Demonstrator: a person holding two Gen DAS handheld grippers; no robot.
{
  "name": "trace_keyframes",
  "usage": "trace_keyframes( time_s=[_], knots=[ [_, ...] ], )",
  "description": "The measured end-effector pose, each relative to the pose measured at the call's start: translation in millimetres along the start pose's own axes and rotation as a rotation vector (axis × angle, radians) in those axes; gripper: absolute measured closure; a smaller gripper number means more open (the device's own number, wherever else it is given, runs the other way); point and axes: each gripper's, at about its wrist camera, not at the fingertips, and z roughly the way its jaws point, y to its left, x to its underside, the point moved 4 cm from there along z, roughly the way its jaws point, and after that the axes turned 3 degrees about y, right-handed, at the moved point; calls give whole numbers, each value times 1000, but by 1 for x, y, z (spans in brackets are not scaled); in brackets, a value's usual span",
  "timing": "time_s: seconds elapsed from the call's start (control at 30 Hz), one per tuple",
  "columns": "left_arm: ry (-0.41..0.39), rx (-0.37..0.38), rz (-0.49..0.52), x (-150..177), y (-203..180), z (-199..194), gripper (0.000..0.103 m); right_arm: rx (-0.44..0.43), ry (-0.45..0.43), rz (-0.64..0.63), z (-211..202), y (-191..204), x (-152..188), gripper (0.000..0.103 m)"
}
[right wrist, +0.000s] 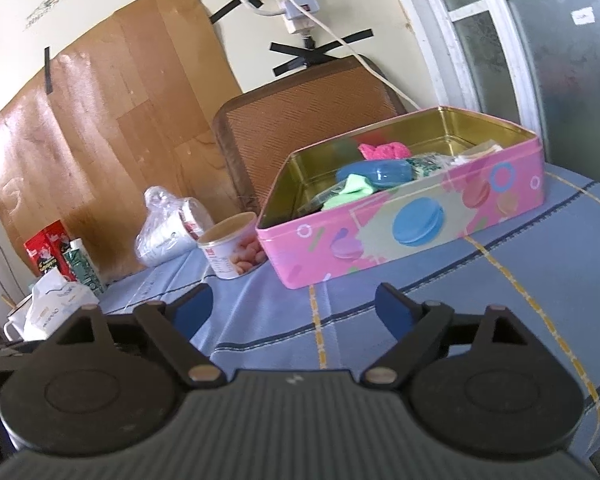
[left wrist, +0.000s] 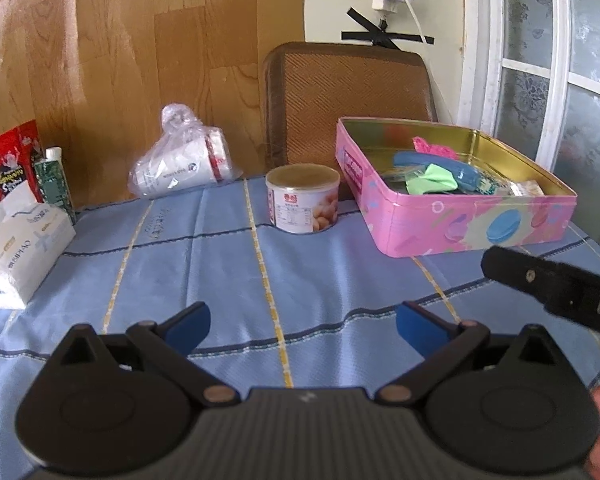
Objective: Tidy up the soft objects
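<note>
A: How are the two tools seen?

B: The left hand-held gripper (left wrist: 303, 326) is held low over the blue cloth (left wrist: 228, 280) on the worktop, its blue pads spread wide, with nothing between them. The right hand-held gripper (right wrist: 294, 310) is likewise spread and empty, and is pointed toward the tin (right wrist: 400, 236). Part of its black body (left wrist: 556, 284) is seen at the right edge of the left view.

A: Where are the soft things found?

B: They are gathered inside the pink tin (left wrist: 472, 224), which is set on the cloth at the far right of the worktop. A pink piece (right wrist: 382, 149) is seen toward the back of the tin, a green piece (right wrist: 352, 190) nearer the front, and a blue item (right wrist: 380, 172) is laid between them. Some packets are also seen in it, but they cannot be identified.

A: What is placed beside the tin?

B: A can (left wrist: 302, 198) is stood just left of it, close by but not clearly touching. Farther left, cups in a plastic bag (left wrist: 180, 156) are laid on their side by the wood panel (left wrist: 120, 60). A tissue pack (left wrist: 24, 248) is set at the left edge, with a red carton (left wrist: 10, 160) and a green carton (left wrist: 54, 180) behind it. A chair back (left wrist: 348, 96) is seen behind the worktop.
</note>
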Motion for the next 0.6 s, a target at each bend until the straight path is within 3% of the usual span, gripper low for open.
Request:
trace_keyframes(
  time_s=[0.23,0.6],
  knots=[
    [-21,51,22,2,-4,-2,0,29,-45,33,-5,-5,-2,11],
    [-29,41,45,2,-4,-2,0,37,-82,29,-9,-3,-1,10]
  ],
)
